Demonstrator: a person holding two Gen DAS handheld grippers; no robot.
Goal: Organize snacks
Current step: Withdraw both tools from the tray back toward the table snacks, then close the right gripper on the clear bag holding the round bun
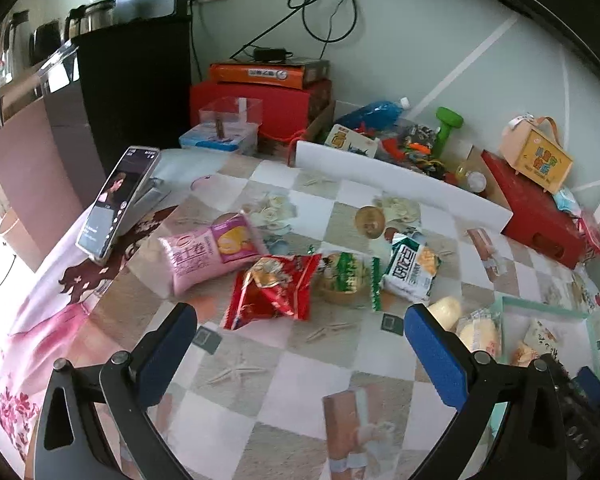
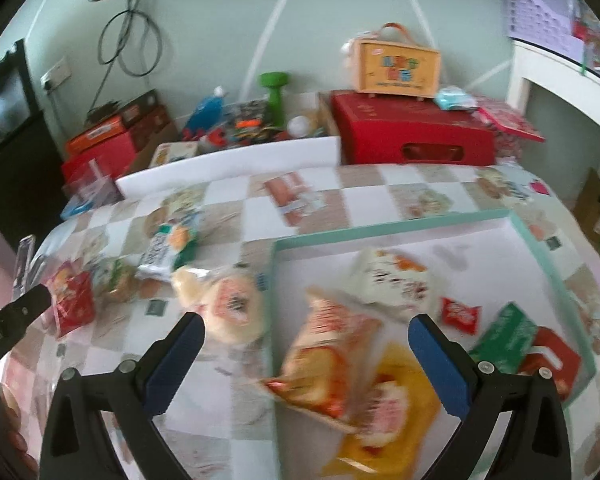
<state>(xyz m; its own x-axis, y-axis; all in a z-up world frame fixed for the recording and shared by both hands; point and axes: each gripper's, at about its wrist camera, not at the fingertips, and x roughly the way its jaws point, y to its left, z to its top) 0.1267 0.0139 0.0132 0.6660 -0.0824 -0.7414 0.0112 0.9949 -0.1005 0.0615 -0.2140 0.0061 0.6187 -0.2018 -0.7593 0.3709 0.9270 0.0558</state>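
Snacks half sorted into the tray

Several packets lie in the mint-rimmed tray (image 2: 556, 280); a red packet (image 1: 274, 292) and others wait left on the tabletop (image 1: 300, 368). Both the left gripper (image 1: 300, 340) and right gripper (image 2: 306, 348) are wide open, empty; next probably fetches another packet.

Black plastic left gripper (image 1: 300, 336) and right gripper (image 2: 306, 346), blue ribbed pads (image 1: 436, 360), silver screws, triangular cutouts in frames.

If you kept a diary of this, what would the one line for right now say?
task: organize snacks | left gripper: open, empty | right gripper: open, above tray | tray: several snacks inside | table: pink bag, red bag left
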